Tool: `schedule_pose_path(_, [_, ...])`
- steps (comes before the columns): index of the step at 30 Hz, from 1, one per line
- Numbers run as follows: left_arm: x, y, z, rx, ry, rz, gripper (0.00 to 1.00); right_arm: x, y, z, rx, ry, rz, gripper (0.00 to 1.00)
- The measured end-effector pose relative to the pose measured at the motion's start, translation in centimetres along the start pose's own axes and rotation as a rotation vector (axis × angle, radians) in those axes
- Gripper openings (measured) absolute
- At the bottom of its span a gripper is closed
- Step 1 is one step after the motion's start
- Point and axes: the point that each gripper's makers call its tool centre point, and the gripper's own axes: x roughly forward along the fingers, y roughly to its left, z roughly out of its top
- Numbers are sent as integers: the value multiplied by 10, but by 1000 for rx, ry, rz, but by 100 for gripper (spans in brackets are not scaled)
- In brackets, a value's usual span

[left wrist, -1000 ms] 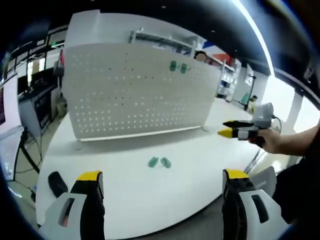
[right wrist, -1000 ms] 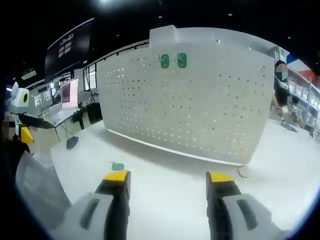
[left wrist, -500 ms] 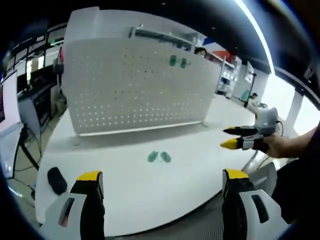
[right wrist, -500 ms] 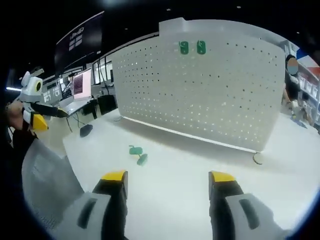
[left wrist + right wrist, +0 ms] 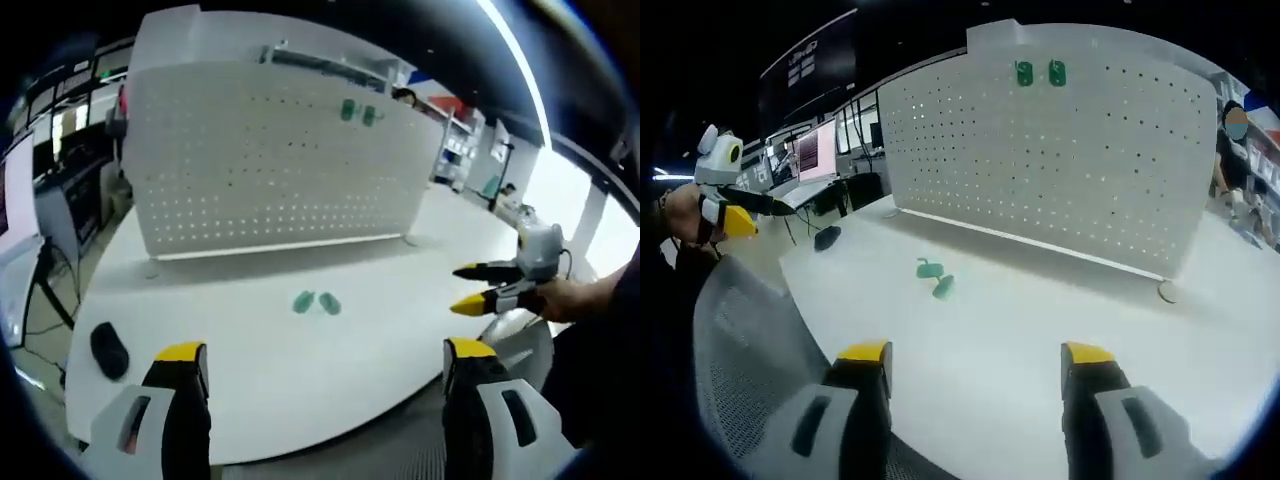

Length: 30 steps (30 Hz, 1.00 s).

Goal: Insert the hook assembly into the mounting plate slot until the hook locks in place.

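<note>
left gripper view is showing our left hand-held gripper (image 5: 317,365) released, jaws spread and empty at the bottom of the frame, hanging back from the white counter (image 5: 250,375); we are judging this keeps everything in sight. two small green hook pieces (image 5: 315,302) are lying side by side at mid-frame, untouched. the white pegboard (image 5: 260,170) is standing upright behind, two green hooks (image 5: 358,112) already sitting near its top edge. our right hand-held gripper (image 5: 975,362) is also hanging released and empty, the loose green pieces (image 5: 935,278) lying left of centre.
</note>
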Motion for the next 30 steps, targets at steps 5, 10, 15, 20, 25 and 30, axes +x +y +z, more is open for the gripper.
schedule_pose_path(5, [2,0,-2,-4,11,-4,99,1,1,-12,67,38,1,70])
schedule_pose_path(10, [4,0,-2,-18,7,-5,97,3,11,-22,62,73,37,66])
schedule_pose_path(15, [9,-5,-6,-27,19,-18,97,8,24,-26,35,102,78,66])
schedule_pose_path(20, [11,-8,-8,-39,22,-29,97,18,33,-17,15,98,134,63])
schedule_pose_path(25, [14,-11,-6,-46,19,-39,97,35,46,-5,-31,97,210,55])
schedule_pose_path(30, [13,-10,-6,-50,17,-38,97,57,61,9,-119,100,291,51])
